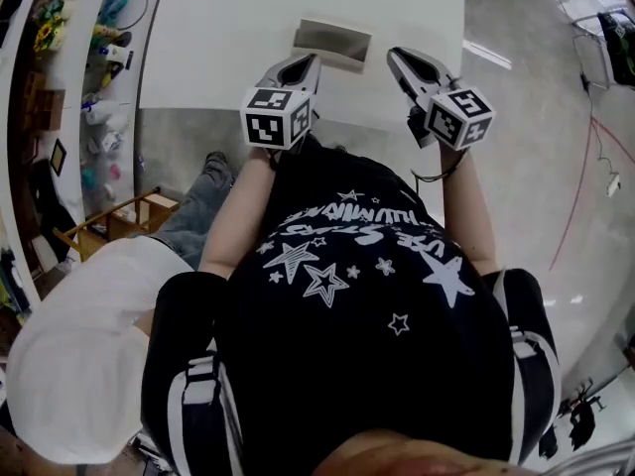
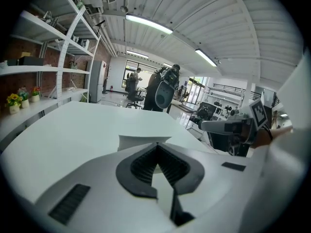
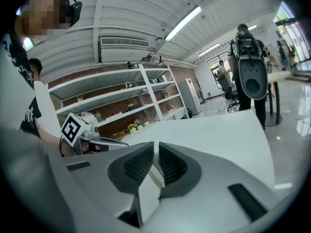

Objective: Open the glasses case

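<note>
The left gripper (image 2: 156, 146) has its ribbed black pads closed tip to tip on nothing. The right gripper (image 3: 156, 147) shows only a slit, also empty. Bare forearms hold both near level over the smooth white table (image 1: 218, 48). The boxy pale glasses case (image 1: 333, 42) lies just ahead between them, caught only by the head and left gripper views.

Head view looks steeply down; both gripper views skim the shared white table (image 1: 248, 28).
</note>
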`<state>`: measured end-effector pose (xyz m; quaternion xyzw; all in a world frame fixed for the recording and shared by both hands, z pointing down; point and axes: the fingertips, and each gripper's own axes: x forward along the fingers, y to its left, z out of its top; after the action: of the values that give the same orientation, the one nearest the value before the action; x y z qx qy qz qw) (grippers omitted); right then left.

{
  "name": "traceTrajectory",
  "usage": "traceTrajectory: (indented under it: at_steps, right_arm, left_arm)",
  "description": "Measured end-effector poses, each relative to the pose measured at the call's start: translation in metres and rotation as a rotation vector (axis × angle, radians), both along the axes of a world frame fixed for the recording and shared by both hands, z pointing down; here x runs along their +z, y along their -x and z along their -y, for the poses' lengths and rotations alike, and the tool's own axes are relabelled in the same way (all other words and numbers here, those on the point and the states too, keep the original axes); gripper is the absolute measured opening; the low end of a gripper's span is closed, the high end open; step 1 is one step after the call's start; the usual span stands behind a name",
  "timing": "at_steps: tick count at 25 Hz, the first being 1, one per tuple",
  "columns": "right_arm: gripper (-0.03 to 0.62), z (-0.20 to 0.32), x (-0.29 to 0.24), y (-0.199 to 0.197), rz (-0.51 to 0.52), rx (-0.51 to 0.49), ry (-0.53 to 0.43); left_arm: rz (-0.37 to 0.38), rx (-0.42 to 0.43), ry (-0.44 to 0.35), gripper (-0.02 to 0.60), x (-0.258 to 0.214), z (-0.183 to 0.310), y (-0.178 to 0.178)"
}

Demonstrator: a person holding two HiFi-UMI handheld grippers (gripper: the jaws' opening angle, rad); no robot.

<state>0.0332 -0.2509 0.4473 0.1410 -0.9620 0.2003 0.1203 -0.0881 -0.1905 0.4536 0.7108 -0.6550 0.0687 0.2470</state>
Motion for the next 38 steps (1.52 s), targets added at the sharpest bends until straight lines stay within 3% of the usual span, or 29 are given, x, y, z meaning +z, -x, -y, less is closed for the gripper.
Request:
traceTrajectory:
  at_steps: [10, 22, 38]
  right_arm:
    - [0.040, 0.002, 0.007, 0.004, 0.001, -0.058, 0.035]
    - [0.040, -0.033, 0.014, 0.062, -0.011, -0.163, 0.041]
    - [0.039, -0.097, 0.004, 0.075, -0.031, -0.013, -0.022]
  left_arm:
    - [-0.024, -0.027, -0.010, 0.012, -0.004, 0.005, -0.005]
    - [-0.058, -0.101, -0.014, 0.012, 0.001, -0.036, 0.038]
    - [-0.087, 0.049, -0.075, 0.012, -0.014, -0.083, 0.057]
